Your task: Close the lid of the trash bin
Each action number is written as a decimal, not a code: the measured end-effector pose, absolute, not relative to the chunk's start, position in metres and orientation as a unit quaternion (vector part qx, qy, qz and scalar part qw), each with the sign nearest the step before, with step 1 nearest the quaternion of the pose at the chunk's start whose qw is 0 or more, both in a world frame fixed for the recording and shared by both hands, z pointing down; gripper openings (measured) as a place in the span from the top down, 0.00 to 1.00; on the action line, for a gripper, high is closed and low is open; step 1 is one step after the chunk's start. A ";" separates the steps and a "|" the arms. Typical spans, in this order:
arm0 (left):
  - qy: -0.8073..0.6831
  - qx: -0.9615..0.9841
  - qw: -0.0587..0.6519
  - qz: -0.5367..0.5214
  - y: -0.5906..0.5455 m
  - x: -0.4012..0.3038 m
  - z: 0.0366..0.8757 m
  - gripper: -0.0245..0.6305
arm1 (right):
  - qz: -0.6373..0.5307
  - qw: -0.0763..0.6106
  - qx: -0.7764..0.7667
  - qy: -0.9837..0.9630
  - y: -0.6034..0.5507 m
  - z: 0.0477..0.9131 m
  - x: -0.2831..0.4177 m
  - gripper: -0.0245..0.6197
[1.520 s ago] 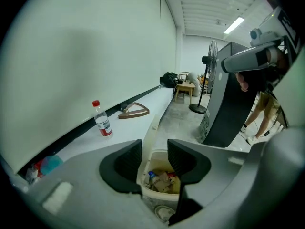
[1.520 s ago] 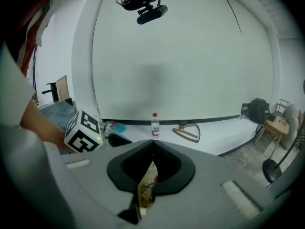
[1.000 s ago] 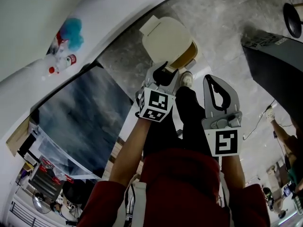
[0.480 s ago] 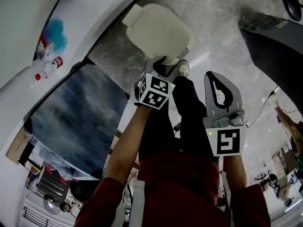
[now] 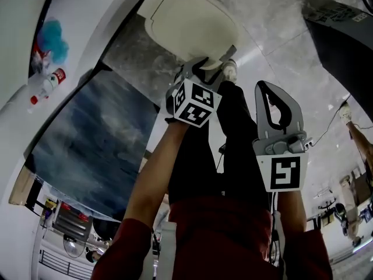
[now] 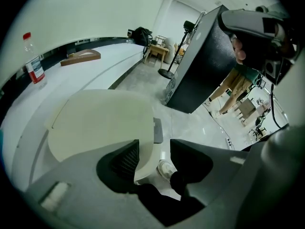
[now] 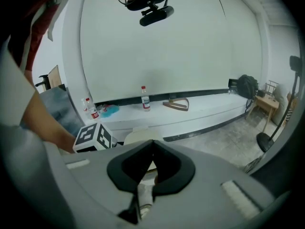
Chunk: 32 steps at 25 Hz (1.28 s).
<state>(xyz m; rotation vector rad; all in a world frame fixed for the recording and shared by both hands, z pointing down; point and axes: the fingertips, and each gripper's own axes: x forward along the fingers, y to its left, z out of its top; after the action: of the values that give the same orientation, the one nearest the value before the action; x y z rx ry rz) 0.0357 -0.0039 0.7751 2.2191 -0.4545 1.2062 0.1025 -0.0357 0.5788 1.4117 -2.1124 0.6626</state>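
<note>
**Scene.** Cream plastic trash bin [image 6: 144, 170] stands on the pale grey marbled floor [image 5: 274, 28], straight ahead of the person. Its wide, rounded cream lid [image 5: 192, 22] lies flat across the top of the bin. Whether it is fully seated on the rim I cannot tell. A small grey tab [image 6: 158, 130] sits at the lid's edge, on the side of the bin nearest the person.

**Left gripper** [image 6: 155, 147]: over the near edge of the bin, pointing steeply down. Jaws are released and have just been opening. They stand wide, with the lid's near edge and the bin wall showing in the gap. The pads do not appear to press on either.

**Right gripper** [image 7: 152, 144]: well back from the bin, off to its right. Jaws are clenched tip to tip, with nothing in them.

**Shoe.** The person's white shoe [image 5: 229, 72] is just beside the base of the bin, below the left gripper.

**Risks, as I judge them:**
- The lid may be resting on the rim without latching, so withdrawing now would leave it ajar. Cause: no firm press on the top.
- A wide-open jaw could hook under the lid's edge and lift it as the gripper rises.
- Pressing at the near edge rather than over the middle could tip or slide the light bin on the smooth floor.
- The shoe, so close to the base, might nudge the bin, or a pedal if there is one. None is visible.
</note>
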 end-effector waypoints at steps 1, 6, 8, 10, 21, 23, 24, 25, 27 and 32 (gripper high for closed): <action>-0.171 0.829 0.285 0.450 -0.003 0.036 0.778 0.65 | 0.248 0.256 0.520 -0.776 -0.034 0.584 0.102 0.96; -0.174 0.829 0.288 0.446 -0.003 0.038 0.792 0.64 | 0.257 0.259 0.517 -0.774 -0.029 0.605 0.099 0.96; -0.170 0.830 0.285 0.448 -0.002 0.038 0.796 0.63 | 0.263 0.261 0.516 -0.772 -0.025 0.610 0.097 0.96; -0.169 0.831 0.280 0.450 -0.001 0.039 0.798 0.63 | 0.264 0.264 0.513 -0.773 -0.023 0.614 0.096 0.96; -0.157 0.820 0.277 0.476 0.004 0.041 0.808 0.62 | 0.265 0.271 0.508 -0.774 -0.020 0.622 0.095 0.96; -0.162 0.820 0.278 0.474 0.004 0.042 0.809 0.62 | 0.263 0.270 0.508 -0.775 -0.020 0.622 0.095 0.96; -0.164 0.820 0.278 0.472 0.004 0.041 0.808 0.62 | 0.262 0.270 0.507 -0.775 -0.020 0.623 0.094 0.96; -0.165 0.820 0.278 0.471 0.004 0.041 0.808 0.62 | 0.263 0.271 0.506 -0.775 -0.019 0.624 0.094 0.96; -0.165 0.822 0.275 0.471 0.004 0.040 0.808 0.62 | 0.264 0.274 0.505 -0.775 -0.018 0.626 0.093 0.96; -0.163 0.823 0.273 0.471 0.004 0.042 0.808 0.62 | 0.263 0.272 0.508 -0.774 -0.018 0.626 0.094 0.96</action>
<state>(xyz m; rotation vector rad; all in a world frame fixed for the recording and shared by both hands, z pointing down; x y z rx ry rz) 0.0416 0.0037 0.8080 2.2140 -0.4390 1.2684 0.0937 -0.0182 0.6262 1.3676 -2.0831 0.7075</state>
